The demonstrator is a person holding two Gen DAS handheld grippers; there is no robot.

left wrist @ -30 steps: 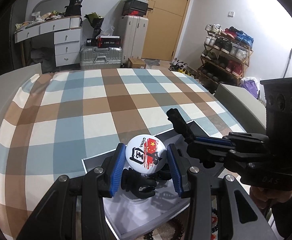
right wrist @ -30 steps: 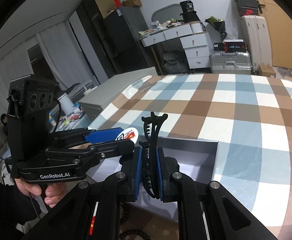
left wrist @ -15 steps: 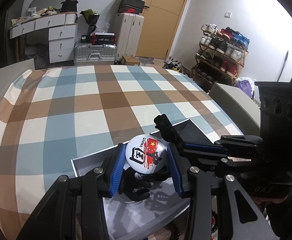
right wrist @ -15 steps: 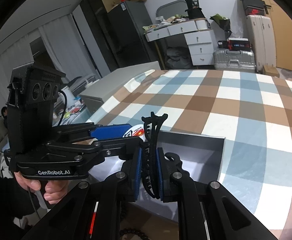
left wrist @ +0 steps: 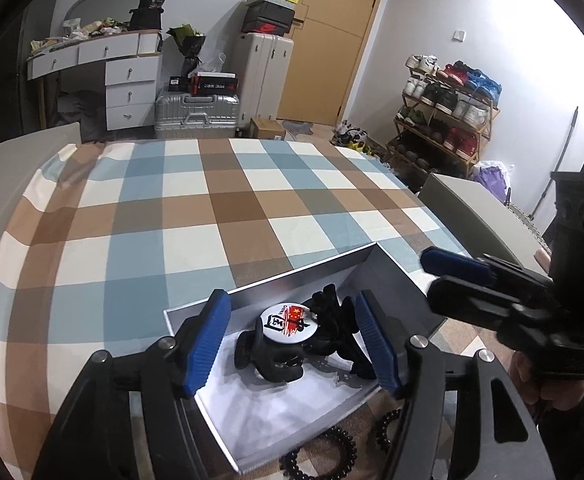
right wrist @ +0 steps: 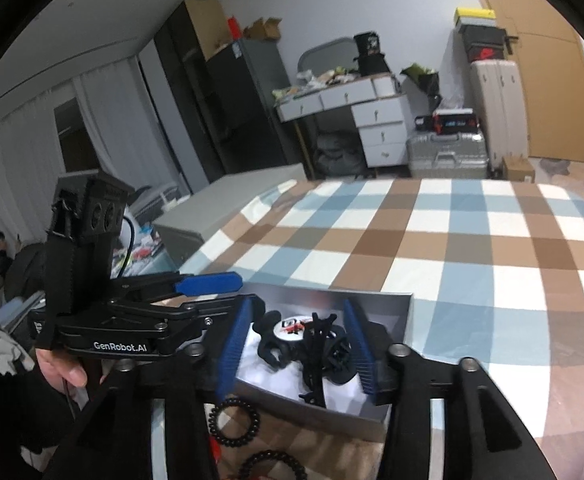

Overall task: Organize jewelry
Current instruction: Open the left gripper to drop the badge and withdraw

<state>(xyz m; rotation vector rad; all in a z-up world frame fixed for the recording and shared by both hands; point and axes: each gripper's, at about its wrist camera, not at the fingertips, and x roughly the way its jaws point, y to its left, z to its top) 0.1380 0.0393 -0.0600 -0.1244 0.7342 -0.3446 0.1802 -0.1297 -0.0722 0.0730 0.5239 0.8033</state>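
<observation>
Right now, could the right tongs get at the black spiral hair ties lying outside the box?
Probably yes. The right tongs hang open over the box, holding nothing. The spiral hair ties lie uncovered on the cloth just short of its near wall, so pulling back and dipping should do.

From my right wrist camera, my right gripper (right wrist: 297, 350) hangs over the shallow grey cardboard box (right wrist: 405, 312) with its blue-padded jaws spread wide and nothing between them. Inside the box lie a round white badge with red and black print (right wrist: 292, 326) and a black plastic claw hair clip (right wrist: 315, 356). My left gripper (right wrist: 208, 298) reaches in from the left, also spread apart. Two black spiral hair ties (right wrist: 234, 418) lie on the checked blue, brown and white tablecloth (right wrist: 451, 248) just outside the box's near wall.
</observation>
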